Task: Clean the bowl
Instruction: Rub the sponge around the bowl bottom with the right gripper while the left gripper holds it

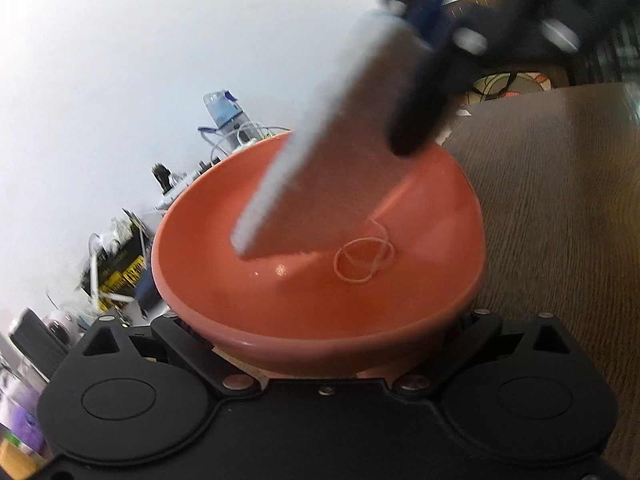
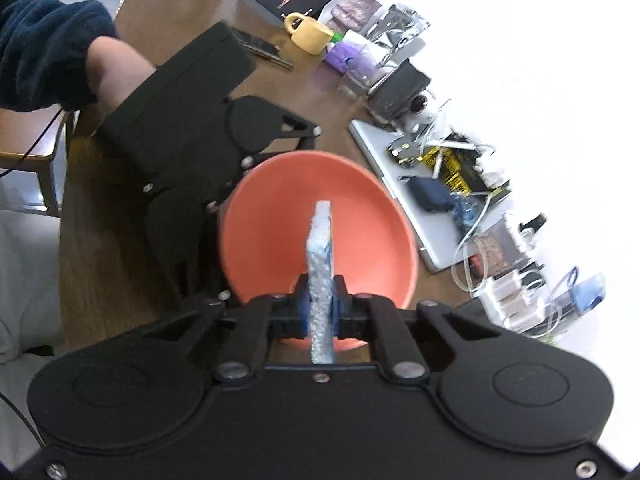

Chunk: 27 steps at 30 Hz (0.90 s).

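glossy round coral bowl (image 2: 320, 216), flat porous sponge (image 2: 321, 256), wood-grain table (image 1: 560, 200)

Both wrist views look closely down into the bowl (image 1: 320, 300) from opposite sides.

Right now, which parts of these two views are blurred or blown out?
Left wrist view: the sponge and right claw above the bowl are motion-smeared; the wall behind is flat white. Right wrist view: sharper, but the right side is overexposed to white, and the fisheye bends the table edge.
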Each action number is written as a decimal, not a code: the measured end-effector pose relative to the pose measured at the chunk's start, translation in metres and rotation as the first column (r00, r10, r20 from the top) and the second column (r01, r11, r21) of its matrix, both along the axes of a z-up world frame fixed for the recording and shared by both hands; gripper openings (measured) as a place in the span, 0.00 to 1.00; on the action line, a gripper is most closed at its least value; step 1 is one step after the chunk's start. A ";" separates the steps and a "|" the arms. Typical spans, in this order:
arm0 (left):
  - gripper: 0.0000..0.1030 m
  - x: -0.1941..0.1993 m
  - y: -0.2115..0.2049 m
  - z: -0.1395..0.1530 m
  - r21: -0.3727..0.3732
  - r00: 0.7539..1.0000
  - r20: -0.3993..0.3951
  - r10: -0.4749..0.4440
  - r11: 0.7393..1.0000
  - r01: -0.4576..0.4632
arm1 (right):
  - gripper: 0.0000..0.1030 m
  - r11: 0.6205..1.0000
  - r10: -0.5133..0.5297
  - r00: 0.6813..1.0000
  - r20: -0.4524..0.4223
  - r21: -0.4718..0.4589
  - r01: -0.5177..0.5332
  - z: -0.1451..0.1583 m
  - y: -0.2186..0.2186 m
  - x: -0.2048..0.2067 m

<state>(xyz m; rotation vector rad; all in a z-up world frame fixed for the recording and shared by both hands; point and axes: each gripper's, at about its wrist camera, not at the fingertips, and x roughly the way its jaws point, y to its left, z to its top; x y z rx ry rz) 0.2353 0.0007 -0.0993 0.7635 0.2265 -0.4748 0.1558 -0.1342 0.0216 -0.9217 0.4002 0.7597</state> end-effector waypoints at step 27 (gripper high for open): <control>0.96 -0.008 -0.005 -0.003 0.009 1.000 0.015 0.015 1.000 -0.015 | 0.11 0.970 -0.165 0.949 -0.270 -0.218 0.107 0.002 0.033 0.039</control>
